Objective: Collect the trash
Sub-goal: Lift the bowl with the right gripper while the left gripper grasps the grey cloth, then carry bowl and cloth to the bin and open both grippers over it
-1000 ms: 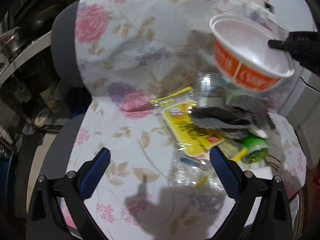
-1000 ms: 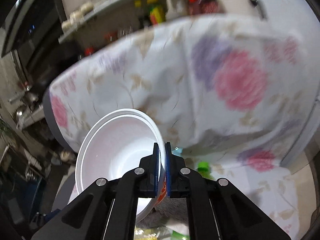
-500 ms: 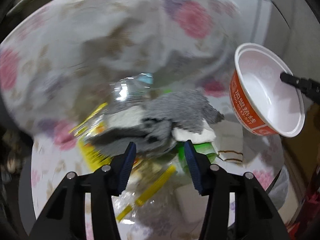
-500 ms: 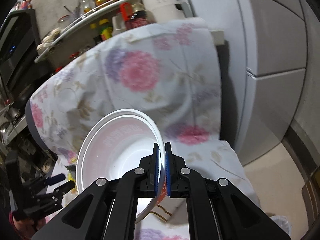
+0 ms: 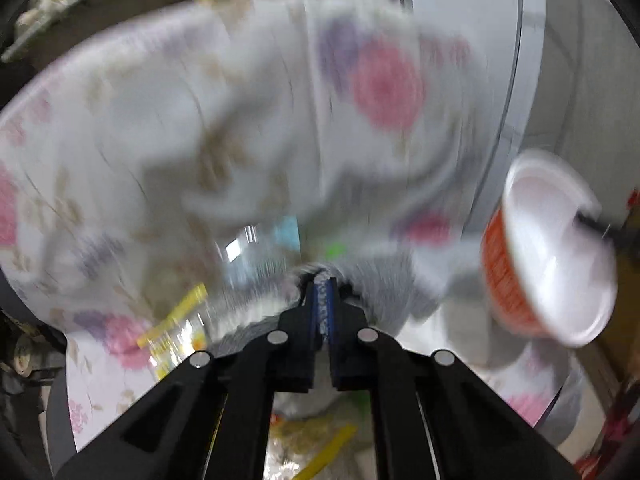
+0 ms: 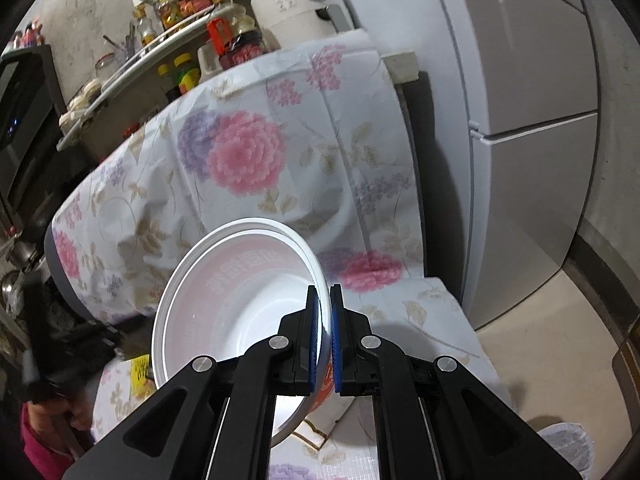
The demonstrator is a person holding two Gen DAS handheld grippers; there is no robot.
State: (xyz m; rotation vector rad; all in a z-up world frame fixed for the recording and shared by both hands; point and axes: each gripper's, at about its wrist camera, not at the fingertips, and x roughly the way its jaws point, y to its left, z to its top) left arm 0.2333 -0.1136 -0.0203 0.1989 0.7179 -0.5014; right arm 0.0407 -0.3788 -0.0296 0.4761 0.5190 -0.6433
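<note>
The right hand-held gripper [image 6: 324, 308] is closed thin on the rim of the instant-noodle bowl [image 6: 240, 308], one finger inside and one outside, which lets it carry the light bowl clear of the flowered cloth [image 6: 248, 160], probably toward a bin. The bowl hangs tilted at the right of the left wrist view, white and empty inside, orange with white lettering outside. The left hand-held gripper [image 5: 323, 304] is pinched shut on a grey rag [image 5: 384, 292], gathering it off the heap in the middle of the seat; the view is badly blurred. Yellow wrappers [image 5: 176, 328] and clear plastic [image 5: 248, 256] lie to its left on the cloth.
</note>
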